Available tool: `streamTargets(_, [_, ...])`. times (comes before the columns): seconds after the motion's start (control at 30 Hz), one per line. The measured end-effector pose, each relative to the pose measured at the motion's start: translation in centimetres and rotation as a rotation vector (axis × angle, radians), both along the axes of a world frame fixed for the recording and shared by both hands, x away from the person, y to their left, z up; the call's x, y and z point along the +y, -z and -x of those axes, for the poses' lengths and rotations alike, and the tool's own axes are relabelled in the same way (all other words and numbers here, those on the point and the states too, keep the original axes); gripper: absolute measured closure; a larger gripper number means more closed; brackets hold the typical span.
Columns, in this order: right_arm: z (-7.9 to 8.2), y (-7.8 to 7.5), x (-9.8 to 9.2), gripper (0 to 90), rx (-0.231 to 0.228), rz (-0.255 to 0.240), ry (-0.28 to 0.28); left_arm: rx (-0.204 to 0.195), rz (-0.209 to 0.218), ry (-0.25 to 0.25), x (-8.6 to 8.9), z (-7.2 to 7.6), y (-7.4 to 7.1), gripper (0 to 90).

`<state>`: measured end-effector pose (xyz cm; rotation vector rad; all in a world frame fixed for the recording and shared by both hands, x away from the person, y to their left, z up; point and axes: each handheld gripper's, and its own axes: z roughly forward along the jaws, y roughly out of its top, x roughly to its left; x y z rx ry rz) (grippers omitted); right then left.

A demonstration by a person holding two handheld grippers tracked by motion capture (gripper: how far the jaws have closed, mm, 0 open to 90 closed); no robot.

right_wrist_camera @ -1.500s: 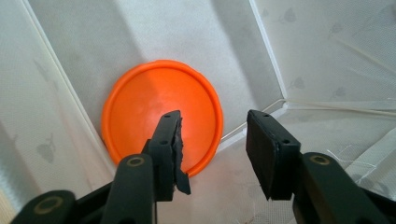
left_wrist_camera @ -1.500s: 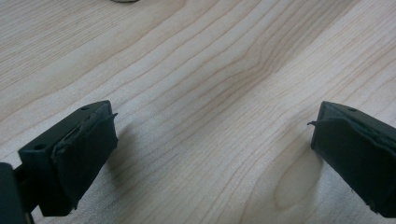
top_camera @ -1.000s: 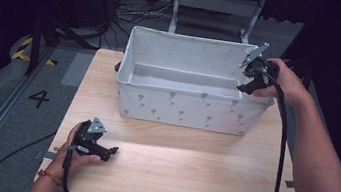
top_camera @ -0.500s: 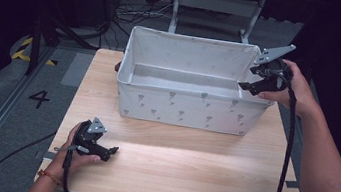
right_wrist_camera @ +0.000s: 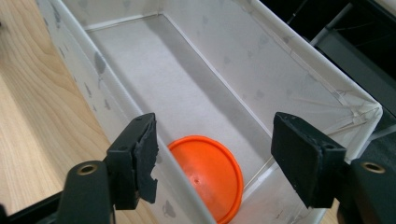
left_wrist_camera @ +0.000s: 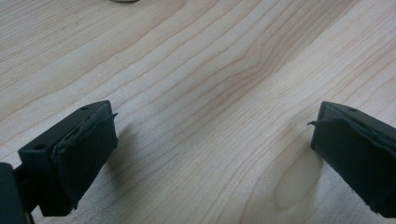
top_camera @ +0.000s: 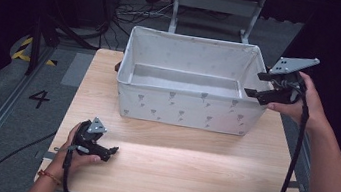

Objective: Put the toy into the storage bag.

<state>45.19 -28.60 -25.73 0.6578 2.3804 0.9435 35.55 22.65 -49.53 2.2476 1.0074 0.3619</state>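
My left gripper is parked low over the near-left part of the wooden desk, jaws spread wide with just bare wood grain between them. In the middle toward the back sits the white fabric bin. Over at its right end I've got my right gripper up by the rim, jaws wide too, nothing held. An orange disc lies flat on the bin's floor in that corner.
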Motion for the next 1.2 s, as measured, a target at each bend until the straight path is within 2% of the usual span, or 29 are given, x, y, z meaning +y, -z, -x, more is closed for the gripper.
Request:
streamTargets(0.1, [0.9, 0.1, -0.3, 32.5, -0.01, -0.018, -0.004, 0.0, 0.0, 0.0, 0.0, 0.0, 0.0, 0.6])
streamTargets(0.4, [3.4, 1.0, -0.8, 32.2, -0.024, -0.029, -0.042, 0.0, 0.0, 0.0, 0.0, 0.0, 0.0, 0.5])
streamTargets(0.73, [5.5, 2.4, -0.6, 32.1, -0.046, -0.015, -0.07, 0.003, 0.001, -0.004, 0.0, 0.0, 0.0, 0.5])
streamTargets(0.83, [6.2, 2.9, -0.5, 31.9, -0.06, 0.007, -0.076, 0.002, 0.001, -0.004, 0.0, 0.0, 0.0, 0.5])
streamTargets(1.2, [8.5, 4.9, -1.1, 30.7, -0.072, -0.004, -0.097, 0.002, 0.0, -0.004, 0.0, 0.0, 0.0, 0.5])
